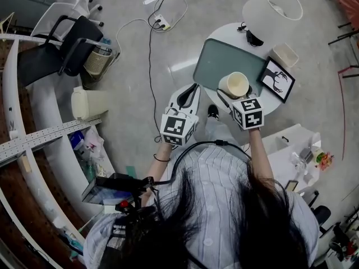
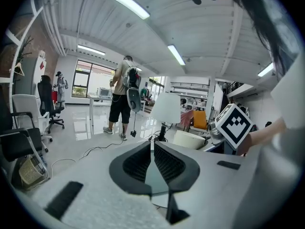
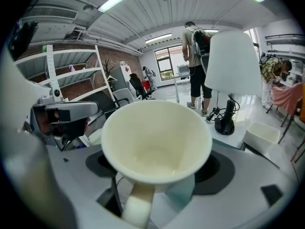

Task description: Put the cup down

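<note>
A cream cup point(image 1: 234, 85) with a handle hangs just over the grey-green mat point(image 1: 216, 58) on the round white table point(image 1: 223, 29). My right gripper point(image 1: 228, 98) is shut on it from the near side. In the right gripper view the cup point(image 3: 155, 142) fills the middle, mouth toward the camera and empty, its handle low between the jaws. My left gripper point(image 1: 192, 88) is by the table's near left edge, beside the mat, with nothing in it. Its jaws point(image 2: 152, 144) stand together, and the cup point(image 2: 188, 138) shows to their right.
On the table stand a white lamp point(image 1: 273, 7), a small white box point(image 1: 284, 55) and a framed deer picture point(image 1: 277, 79). Cables and a power strip point(image 1: 161, 22) lie on the floor, with a black chair point(image 1: 67, 43) and white bin point(image 1: 87, 102) at left. A person point(image 2: 121, 97) stands far off.
</note>
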The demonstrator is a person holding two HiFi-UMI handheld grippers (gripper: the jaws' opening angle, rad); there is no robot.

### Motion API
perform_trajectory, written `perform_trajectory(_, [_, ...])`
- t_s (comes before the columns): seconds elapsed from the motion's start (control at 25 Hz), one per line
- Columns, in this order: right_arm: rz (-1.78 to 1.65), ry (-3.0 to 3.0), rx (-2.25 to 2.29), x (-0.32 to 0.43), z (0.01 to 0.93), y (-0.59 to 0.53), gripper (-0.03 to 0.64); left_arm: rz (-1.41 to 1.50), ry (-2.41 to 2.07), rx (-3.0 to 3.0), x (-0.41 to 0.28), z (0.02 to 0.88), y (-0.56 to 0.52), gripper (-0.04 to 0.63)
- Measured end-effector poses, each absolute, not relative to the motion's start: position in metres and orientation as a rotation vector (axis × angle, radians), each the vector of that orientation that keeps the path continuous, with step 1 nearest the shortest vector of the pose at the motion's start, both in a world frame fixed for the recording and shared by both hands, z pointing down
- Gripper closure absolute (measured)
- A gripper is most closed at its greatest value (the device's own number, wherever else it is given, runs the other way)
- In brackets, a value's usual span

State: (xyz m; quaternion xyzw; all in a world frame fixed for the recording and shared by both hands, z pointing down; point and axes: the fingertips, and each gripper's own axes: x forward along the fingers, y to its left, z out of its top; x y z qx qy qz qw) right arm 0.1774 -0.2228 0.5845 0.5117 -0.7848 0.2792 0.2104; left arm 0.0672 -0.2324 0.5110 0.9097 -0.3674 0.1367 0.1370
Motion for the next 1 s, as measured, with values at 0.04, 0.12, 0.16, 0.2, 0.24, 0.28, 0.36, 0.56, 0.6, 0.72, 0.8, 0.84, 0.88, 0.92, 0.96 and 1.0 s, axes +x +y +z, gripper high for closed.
perform_trajectory(0.04, [0.771, -2.179, 1.415, 0.180, 0.588, -0.227, 0.198, 0.397, -1.069, 2.630, 0.068, 0.511, -0.234, 0.577])
perform_trajectory(0.12, [0.759, -2.176, 1.393, 0.182, 0.594, -0.236, 0.198, 0.399, -1.085, 2.625, 0.069, 0.512, -0.238, 0.577])
perform_trajectory(0.16, [0.752, -2.176, 1.378, 0.182, 0.597, -0.241, 0.198, 0.398, -1.094, 2.621, 0.070, 0.511, -0.240, 0.577])
perform_trajectory(0.2, [0.744, -2.178, 1.362, 0.182, 0.600, -0.245, 0.198, 0.397, -1.103, 2.617, 0.070, 0.511, -0.242, 0.577])
perform_trajectory(0.24, [0.735, -2.180, 1.344, 0.182, 0.603, -0.249, 0.196, 0.396, -1.112, 2.613, 0.071, 0.510, -0.244, 0.577])
perform_trajectory(0.28, [0.726, -2.182, 1.327, 0.181, 0.606, -0.253, 0.198, 0.395, -1.119, 2.608, 0.072, 0.510, -0.246, 0.577])
perform_trajectory(0.36, [0.707, -2.184, 1.297, 0.181, 0.614, -0.261, 0.196, 0.395, -1.128, 2.603, 0.075, 0.510, -0.249, 0.577])
perform_trajectory(0.56, [0.682, -2.182, 1.235, 0.176, 0.630, -0.279, 0.198, 0.412, -1.130, 2.596, 0.079, 0.514, -0.256, 0.577])
perform_trajectory(0.6, [0.683, -2.182, 1.223, 0.174, 0.633, -0.282, 0.198, 0.416, -1.132, 2.591, 0.079, 0.515, -0.257, 0.577])
perform_trajectory(0.72, [0.676, -2.167, 1.193, 0.171, 0.646, -0.291, 0.196, 0.424, -1.144, 2.578, 0.080, 0.520, -0.263, 0.577])
perform_trajectory(0.8, [0.681, -2.153, 1.184, 0.169, 0.654, -0.298, 0.198, 0.430, -1.149, 2.574, 0.080, 0.524, -0.269, 0.577])
perform_trajectory(0.84, [0.687, -2.147, 1.181, 0.167, 0.657, -0.301, 0.198, 0.433, -1.150, 2.571, 0.080, 0.525, -0.272, 0.577])
perform_trajectory(0.88, [0.691, -2.141, 1.178, 0.167, 0.661, -0.303, 0.198, 0.434, -1.152, 2.568, 0.080, 0.526, -0.274, 0.577])
perform_trajectory(0.92, [0.693, -2.135, 1.175, 0.167, 0.665, -0.305, 0.198, 0.435, -1.154, 2.564, 0.079, 0.527, -0.276, 0.577])
perform_trajectory(0.96, [0.694, -2.130, 1.171, 0.166, 0.669, -0.307, 0.196, 0.436, -1.155, 2.560, 0.079, 0.528, -0.277, 0.577])
perform_trajectory(1.0, [0.692, -2.127, 1.167, 0.165, 0.671, -0.310, 0.198, 0.438, -1.157, 2.557, 0.079, 0.529, -0.279, 0.577])
